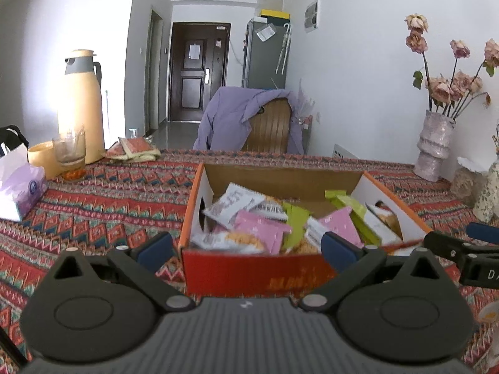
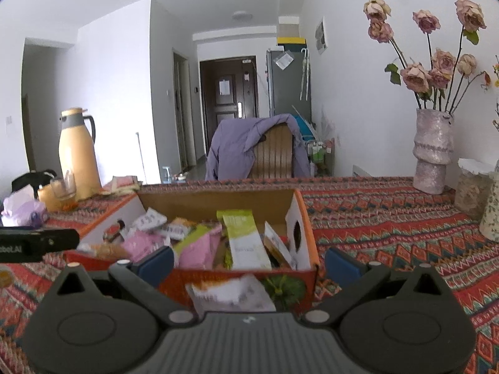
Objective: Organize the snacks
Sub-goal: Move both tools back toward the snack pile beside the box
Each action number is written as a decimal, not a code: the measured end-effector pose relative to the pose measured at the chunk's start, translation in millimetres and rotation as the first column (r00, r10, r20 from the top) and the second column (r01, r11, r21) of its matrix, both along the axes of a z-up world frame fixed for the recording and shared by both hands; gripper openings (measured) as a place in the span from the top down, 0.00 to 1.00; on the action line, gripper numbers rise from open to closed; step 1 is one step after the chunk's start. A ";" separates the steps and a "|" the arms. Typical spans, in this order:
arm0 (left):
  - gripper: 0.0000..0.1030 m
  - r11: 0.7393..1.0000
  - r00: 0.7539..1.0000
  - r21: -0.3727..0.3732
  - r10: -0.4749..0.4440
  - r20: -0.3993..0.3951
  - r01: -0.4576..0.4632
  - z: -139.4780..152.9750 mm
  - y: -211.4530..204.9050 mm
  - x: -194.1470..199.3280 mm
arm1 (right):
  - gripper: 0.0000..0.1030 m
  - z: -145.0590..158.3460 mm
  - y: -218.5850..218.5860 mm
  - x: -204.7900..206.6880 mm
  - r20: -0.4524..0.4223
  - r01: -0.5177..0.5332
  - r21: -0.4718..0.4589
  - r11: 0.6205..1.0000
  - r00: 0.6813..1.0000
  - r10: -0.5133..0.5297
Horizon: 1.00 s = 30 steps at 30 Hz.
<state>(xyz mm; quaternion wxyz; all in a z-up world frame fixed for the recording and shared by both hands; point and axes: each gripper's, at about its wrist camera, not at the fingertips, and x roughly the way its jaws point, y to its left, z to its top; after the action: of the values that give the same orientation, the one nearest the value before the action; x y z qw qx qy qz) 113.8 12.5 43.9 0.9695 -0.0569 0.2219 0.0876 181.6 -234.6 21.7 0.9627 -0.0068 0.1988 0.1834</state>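
You see: tabletop [image 1: 103, 193] cloth red, teal, orange zigzags | box [image 1: 249, 271] orange-red outside, white and brown inside | snack packets [image 1: 262, 227] pink, lime, white | flask [image 1: 82, 106] cream, grey | jacket [image 1: 224, 118] lilac | fingers [image 1: 338, 246] blue-padded, black

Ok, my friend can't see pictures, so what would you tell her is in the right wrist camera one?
An open orange cardboard box full of snack packets sits on a red patterned tablecloth, with the open right gripper right in front of it, holding nothing. Behind it are a yellow thermos, a vase of dried pink roses and a chair draped with a purple jacket.
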 end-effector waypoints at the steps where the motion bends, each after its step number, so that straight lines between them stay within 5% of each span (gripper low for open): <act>1: 0.00 1.000 1.000 -0.003 -0.003 -0.006 0.002 -3.2 0.2 -3.3 | 0.00 -2.1 -1.0 -2.6 -0.007 0.000 -0.006 1.000 1.000 0.000; 20: 0.00 0.998 0.994 -0.037 -0.048 -0.100 0.044 -58.8 3.6 -31.8 | 0.00 -49.7 -0.6 -24.7 -0.130 -0.034 -0.098 0.995 0.991 0.021; 30: 0.00 0.998 0.996 -0.038 -0.061 -0.070 0.058 -64.2 4.6 -35.6 | 0.18 -57.9 26.2 -11.7 -0.166 -0.092 -0.150 0.984 0.984 0.067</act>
<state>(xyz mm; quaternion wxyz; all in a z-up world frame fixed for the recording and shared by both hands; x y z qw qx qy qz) 78.2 17.1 -20.3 0.9619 -0.0643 0.2595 0.0567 169.9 -208.4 -36.2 0.9320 -0.0759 0.2888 0.2055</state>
